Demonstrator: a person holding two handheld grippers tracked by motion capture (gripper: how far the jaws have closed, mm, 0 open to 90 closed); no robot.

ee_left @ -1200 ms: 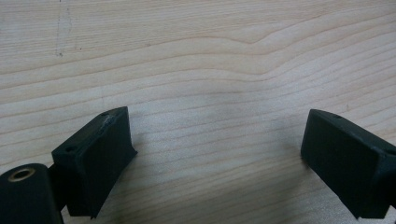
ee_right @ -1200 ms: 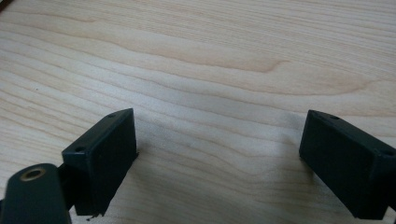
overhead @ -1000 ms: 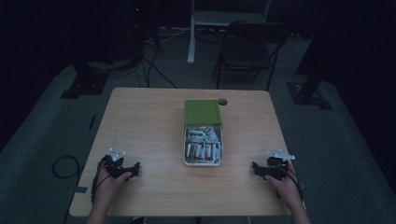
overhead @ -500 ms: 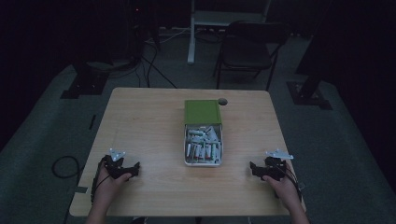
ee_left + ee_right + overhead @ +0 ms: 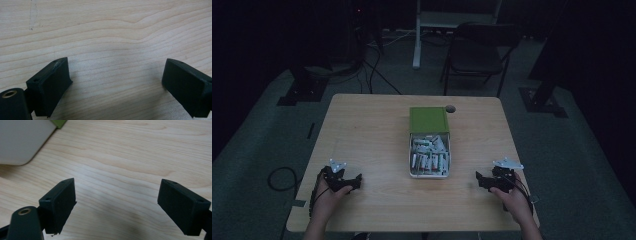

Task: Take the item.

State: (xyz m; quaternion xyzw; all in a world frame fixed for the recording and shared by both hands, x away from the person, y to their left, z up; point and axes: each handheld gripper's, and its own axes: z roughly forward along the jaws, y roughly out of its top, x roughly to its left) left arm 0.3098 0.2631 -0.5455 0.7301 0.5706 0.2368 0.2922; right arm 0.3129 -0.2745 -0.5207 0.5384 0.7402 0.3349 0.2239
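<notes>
Left gripper [image 5: 357, 181]: held in the person's left hand [image 5: 329, 197] near the table's near-left corner; jaws spread wide with nothing but bare wood between them, as the left gripper view [image 5: 115, 82] confirms.
Right gripper [image 5: 479, 180]: held in the right hand [image 5: 512, 197] near the near-right corner; jaws released and wide apart over bare tabletop, seen close in the right gripper view [image 5: 116, 202].
Battery box [image 5: 430, 156]: a pale, open tray lying between the two grippers, well apart from each, somewhat nearer the right one; its rounded corner [image 5: 20, 142] sits ahead and to the left of the right gripper's jaws.
Batteries [image 5: 428, 160]: a loose heap of white and green cells inside the box.
Green lid [image 5: 428, 120]: at the box's far end, beyond both grippers.
Small dark round thing [image 5: 450, 108]: just past the lid's far right corner; too small to identify.
Table [image 5: 362, 130]: light wood grain.
</notes>
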